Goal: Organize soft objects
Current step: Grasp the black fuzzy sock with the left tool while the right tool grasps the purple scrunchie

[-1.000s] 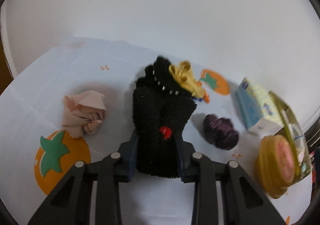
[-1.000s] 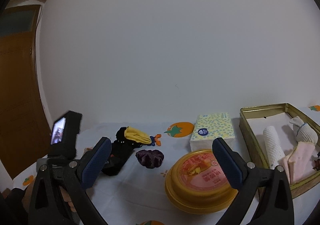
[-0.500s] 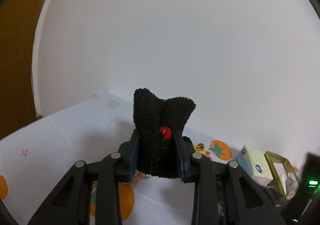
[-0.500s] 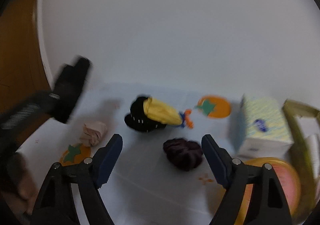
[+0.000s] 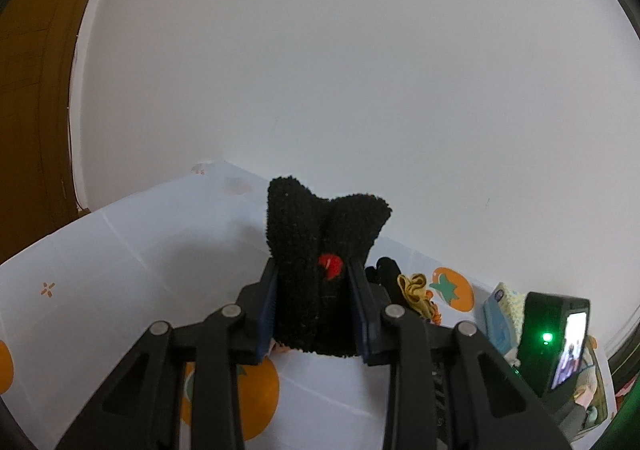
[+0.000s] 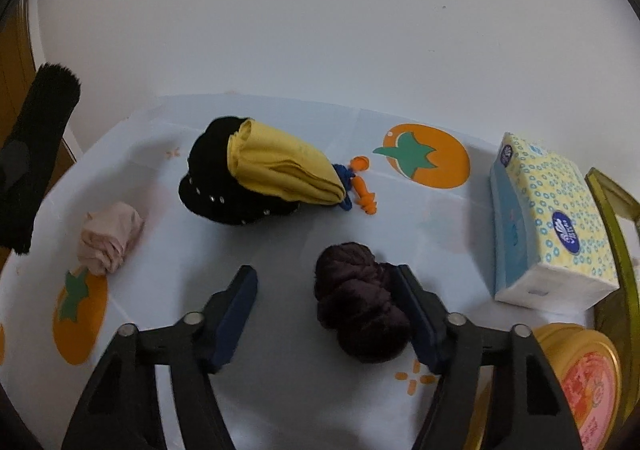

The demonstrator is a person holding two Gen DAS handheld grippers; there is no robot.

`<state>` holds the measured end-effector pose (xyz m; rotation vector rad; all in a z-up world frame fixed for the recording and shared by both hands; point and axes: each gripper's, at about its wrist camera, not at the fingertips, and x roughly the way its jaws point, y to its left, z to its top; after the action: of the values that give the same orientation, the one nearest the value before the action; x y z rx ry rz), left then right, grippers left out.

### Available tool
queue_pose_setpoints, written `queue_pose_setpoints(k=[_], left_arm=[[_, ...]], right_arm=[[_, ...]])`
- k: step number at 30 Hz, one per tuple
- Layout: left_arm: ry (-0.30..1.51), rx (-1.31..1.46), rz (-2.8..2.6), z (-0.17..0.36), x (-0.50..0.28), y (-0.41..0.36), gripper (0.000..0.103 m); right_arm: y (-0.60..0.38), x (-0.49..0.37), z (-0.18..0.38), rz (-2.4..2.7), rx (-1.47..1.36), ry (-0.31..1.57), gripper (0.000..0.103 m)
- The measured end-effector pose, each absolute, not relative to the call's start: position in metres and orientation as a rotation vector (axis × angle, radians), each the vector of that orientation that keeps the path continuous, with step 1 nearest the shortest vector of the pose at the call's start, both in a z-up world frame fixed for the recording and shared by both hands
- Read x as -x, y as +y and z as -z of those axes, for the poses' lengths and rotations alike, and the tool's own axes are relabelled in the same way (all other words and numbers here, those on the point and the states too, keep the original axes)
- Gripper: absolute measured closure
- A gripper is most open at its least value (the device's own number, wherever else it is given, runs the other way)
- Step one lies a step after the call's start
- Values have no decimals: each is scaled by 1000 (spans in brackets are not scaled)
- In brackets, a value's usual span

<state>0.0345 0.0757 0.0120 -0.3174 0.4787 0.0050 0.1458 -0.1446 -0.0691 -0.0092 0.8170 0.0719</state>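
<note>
Black fleece sock (image 5: 320, 262), soft and light, sits pinched in the left tool (image 5: 316, 314). Right tool (image 6: 324, 314) gapes wide, empty; purple bundle (image 6: 356, 306) at its 3 o'clock pad compresses, so grip mid-bulk.

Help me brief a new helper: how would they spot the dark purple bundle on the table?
Start at the blue and yellow tissue box on the right side of the tablecloth. Look left and nearer, between the open fingers of the right claw, beside the right finger. The purple bundle is the only wrinkled, plum-dark lump; the pink bundle is pale.
</note>
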Motion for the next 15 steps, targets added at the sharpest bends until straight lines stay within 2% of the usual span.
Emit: queue_pose_setpoints(k=[3, 4, 9, 15], left_arm=[[483, 302, -13, -12, -38, 75, 72], [483, 296, -15, -13, -38, 75, 72], [480, 278, -13, -11, -38, 69, 72], [480, 270, 35, -8, -38, 62, 72]], right_arm=[[-152, -141, 68, -55, 14, 810, 63], [-156, -139, 67, -57, 6, 805, 66], [-164, -122, 58, -144, -62, 755, 73], [-171, -74, 29, -374, -188, 519, 73]])
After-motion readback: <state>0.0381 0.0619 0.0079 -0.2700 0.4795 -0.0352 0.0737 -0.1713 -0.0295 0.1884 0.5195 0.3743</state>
